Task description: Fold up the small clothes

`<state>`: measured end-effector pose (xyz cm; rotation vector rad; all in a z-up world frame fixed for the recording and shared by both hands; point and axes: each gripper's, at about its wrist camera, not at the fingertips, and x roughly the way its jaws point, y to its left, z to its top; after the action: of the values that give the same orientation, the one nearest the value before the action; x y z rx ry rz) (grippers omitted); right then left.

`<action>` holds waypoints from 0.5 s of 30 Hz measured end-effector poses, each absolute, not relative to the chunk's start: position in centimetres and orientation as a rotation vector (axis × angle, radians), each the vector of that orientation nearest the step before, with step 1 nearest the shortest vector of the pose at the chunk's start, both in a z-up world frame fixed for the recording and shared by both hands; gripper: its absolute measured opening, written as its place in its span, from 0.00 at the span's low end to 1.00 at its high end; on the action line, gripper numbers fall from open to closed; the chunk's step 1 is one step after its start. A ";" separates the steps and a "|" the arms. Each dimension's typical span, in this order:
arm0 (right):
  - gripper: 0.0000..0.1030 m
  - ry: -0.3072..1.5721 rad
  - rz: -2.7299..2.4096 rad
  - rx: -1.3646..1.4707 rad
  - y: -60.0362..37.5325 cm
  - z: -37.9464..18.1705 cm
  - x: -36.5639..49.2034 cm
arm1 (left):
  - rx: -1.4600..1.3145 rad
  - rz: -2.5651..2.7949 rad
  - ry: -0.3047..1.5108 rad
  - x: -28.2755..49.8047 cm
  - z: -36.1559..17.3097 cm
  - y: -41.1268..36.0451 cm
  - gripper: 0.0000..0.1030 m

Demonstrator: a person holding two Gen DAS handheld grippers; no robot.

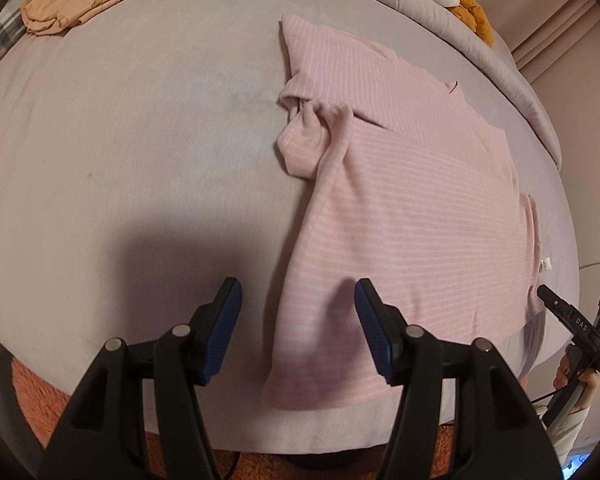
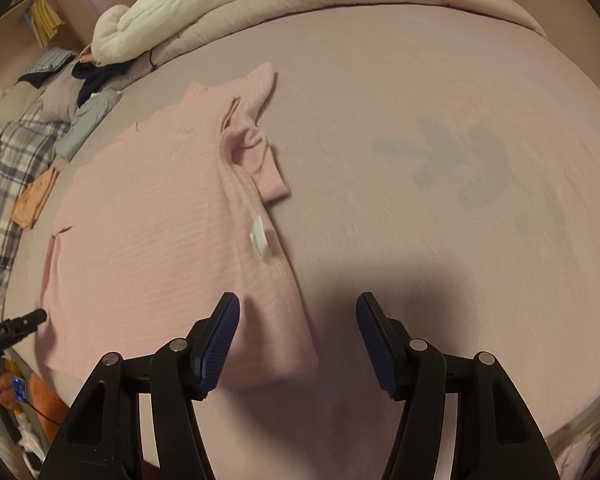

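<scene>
Your left tongs (image 1: 298, 330) and right tongs (image 2: 298, 342) stand spread, empty, over the pink top (image 1: 400, 200) at the bed's (image 1: 120, 140) near edge; only the right view shows bare bed beyond.

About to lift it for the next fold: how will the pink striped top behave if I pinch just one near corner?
The pink striped top looks like a soft knit, so it will probably drape and sag rather than hold shape. Its sleeve is already bunched, so the folds may slip open. It likely weighs little, and pushed across the bed sheet it may wrinkle rather than slide.
</scene>
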<state>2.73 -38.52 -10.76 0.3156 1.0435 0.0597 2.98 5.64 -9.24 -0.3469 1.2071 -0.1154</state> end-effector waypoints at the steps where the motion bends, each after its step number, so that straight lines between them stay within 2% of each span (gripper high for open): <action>1: 0.60 1.045 0.063 0.322 -38.5 -10.9 2.6 | -0.350 -0.117 1.210 3.0 -9.3 5.5 0.56; 7: 0.58 1.035 0.092 0.346 -38.5 -11.8 1.7 | -0.349 -0.132 1.223 2.4 -9.7 4.8 0.55; 10: 0.42 1.024 0.089 0.351 -38.4 -12.1 1.3 | -0.362 -0.134 1.225 2.0 -10.0 4.4 0.49; 11: 0.34 1.018 0.095 0.345 -38.3 -12.1 1.2 | -0.362 -0.132 1.231 1.9 -10.2 4.3 0.43; 14: 0.15 1.006 0.130 0.361 -38.1 -12.3 0.8 | -0.396 -0.125 1.226 1.4 -10.4 4.5 0.40; 15: 0.13 1.005 0.138 0.371 -38.1 -12.5 0.8 | -0.396 -0.127 1.226 1.3 -10.4 4.4 0.40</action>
<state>0.75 -38.05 -12.50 0.3710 1.0050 0.1379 1.27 4.41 -10.42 -0.3964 1.2264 -0.1271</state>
